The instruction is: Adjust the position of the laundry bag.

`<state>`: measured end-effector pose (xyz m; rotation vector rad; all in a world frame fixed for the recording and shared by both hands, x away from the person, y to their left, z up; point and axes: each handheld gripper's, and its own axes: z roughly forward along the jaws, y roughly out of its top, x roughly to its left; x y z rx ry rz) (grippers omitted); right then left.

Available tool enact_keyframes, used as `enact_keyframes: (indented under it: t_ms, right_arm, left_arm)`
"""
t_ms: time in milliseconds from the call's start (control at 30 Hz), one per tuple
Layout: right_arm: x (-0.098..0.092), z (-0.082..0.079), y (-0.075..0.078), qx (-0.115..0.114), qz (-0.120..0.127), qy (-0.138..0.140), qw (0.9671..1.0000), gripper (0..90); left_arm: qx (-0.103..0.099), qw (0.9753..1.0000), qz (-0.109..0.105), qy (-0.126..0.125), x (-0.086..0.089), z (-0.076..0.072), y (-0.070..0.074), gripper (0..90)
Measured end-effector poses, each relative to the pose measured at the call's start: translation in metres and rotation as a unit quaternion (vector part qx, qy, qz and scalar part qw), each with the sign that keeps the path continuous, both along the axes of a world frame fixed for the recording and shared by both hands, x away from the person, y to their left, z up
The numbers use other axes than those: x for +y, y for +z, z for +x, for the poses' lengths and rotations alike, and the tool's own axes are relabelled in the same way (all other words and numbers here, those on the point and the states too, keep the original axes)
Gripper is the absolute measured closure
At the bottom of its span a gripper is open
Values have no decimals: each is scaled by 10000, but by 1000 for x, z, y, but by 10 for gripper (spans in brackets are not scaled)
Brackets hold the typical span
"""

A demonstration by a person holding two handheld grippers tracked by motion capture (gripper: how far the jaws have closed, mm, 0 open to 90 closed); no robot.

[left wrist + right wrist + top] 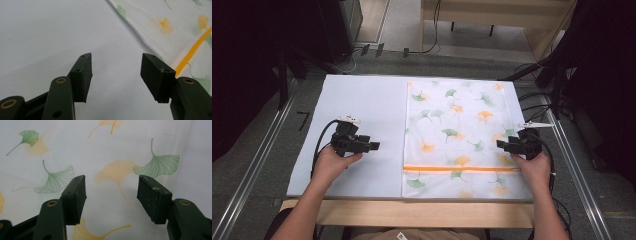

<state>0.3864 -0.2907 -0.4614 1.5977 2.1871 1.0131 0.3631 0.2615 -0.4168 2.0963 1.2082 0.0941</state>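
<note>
The white tabletop [352,100] is the largest thing here, with bare surface under and ahead of the left jaws. Over its right half lies a pale cloth bag [459,135] printed with green and orange ginkgo leaves, flat, its long axis running away from the person. An orange zipper [460,168] crosses it near the person's end, square to that axis.

The right gripper [507,145] sits at the bag's right edge with its jaws spread wide and empty; in the right gripper view the printed fabric lies directly beneath and ahead of them, and the bag's edge passes just outside one jaw. The left gripper [373,146] hovers over bare tabletop, jaws likewise apart and holding nothing; in the left gripper view the bag's left edge and the zipper lie ahead and off to one side, near but not between the jaws.

The right hand looks the nearer to a grasp, being already over the cloth; the left would have to travel sideways toward the bag's edge first.

No brand, label or legible writing shows on the bag.
</note>
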Motion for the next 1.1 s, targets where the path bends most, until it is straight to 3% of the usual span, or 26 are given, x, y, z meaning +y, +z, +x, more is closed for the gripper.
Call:
enact_keyframes:
  t_ms: [367,733,1100]
  right_arm:
    - [0,0,0,34,18,6,10000,409]
    - [-4,-6,-1,28,2,-20,10000,407]
    - [-14,-13,-3,28,-23,-128,9999,407]
  left_arm:
    - [2,10000,-1,-42,-2,0,0,408]
    - [25,9998,-15,-200,-22,3,-2,408]
    - [179,9990,-116,-386,-42,8,-8,404]
